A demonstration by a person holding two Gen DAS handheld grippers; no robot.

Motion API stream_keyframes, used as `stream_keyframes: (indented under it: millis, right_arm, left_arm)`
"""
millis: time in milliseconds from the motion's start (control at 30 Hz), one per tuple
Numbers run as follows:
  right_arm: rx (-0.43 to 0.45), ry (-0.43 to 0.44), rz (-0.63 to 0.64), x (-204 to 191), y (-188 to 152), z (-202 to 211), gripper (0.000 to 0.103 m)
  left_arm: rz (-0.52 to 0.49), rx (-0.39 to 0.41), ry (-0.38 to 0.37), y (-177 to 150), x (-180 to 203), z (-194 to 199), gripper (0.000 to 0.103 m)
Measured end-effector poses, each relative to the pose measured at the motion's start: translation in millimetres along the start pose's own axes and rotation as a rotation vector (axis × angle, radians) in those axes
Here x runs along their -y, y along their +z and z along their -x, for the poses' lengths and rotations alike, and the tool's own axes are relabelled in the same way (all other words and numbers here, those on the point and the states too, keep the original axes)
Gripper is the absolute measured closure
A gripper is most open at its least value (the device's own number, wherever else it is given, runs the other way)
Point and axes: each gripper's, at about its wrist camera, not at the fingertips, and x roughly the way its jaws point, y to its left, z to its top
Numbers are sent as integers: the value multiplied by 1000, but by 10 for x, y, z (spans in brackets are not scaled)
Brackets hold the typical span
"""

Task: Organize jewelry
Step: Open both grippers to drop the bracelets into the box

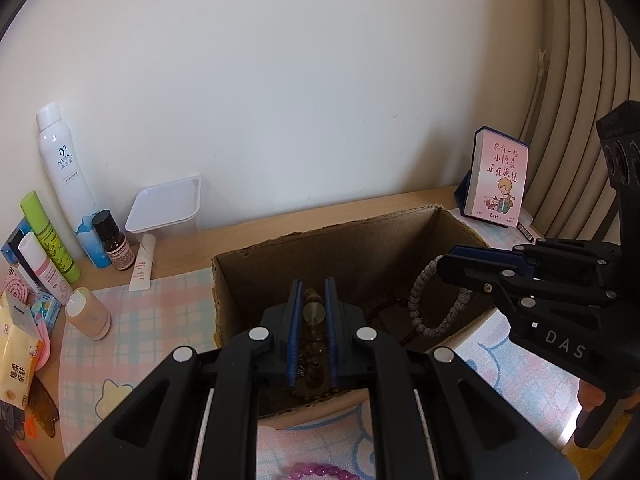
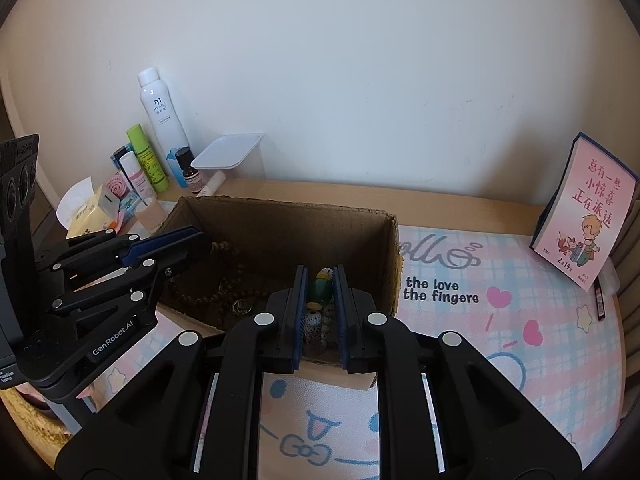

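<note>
Jewelry sorting at a desk, seen from two handheld grippers poised over an open cardboard box point(image 1: 400, 240). The left gripper point(image 1: 313, 292) is clamped on a brown wooden bead bracelet point(image 1: 314, 340), which runs between its blue pads and hangs over the box interior. The right gripper point(image 2: 320, 280) is clamped on a pale grey bead bracelet point(image 1: 436, 312) with a green bead; from the left wrist view its loop dangles inside the box at the right. More brown bead strands point(image 2: 224, 292) and a small silver ring already lie on the box floor. A purple bead bracelet point(image 1: 320, 471) lies on the pastel plaid desk mat point(image 2: 500, 320) in front of the box. Toiletry bottles stand at the far left; a pink desk calendar point(image 2: 588, 216) stands at the right.

Both bracelets appear to be at the dropping-in step. Next, each pair of jaws likely needs to part so the beads fall clear inside the box walls.
</note>
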Motion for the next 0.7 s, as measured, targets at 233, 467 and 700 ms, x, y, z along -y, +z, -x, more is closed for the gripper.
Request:
stream_keyframes:
  millis: [233,467,700]
  right_arm:
    - [0,-3,-5,-16,-2,-2,91]
    - [14,-2,-16,-8,1,54,90]
    - [56,16,-23,-34,-29,282,90]
  left_arm:
    - [-15,-6,13,-19,-4,-10,92]
    - [-33,-7,25,-26,2,-4,83]
    - [-72,31,37,-24,66,172,76]
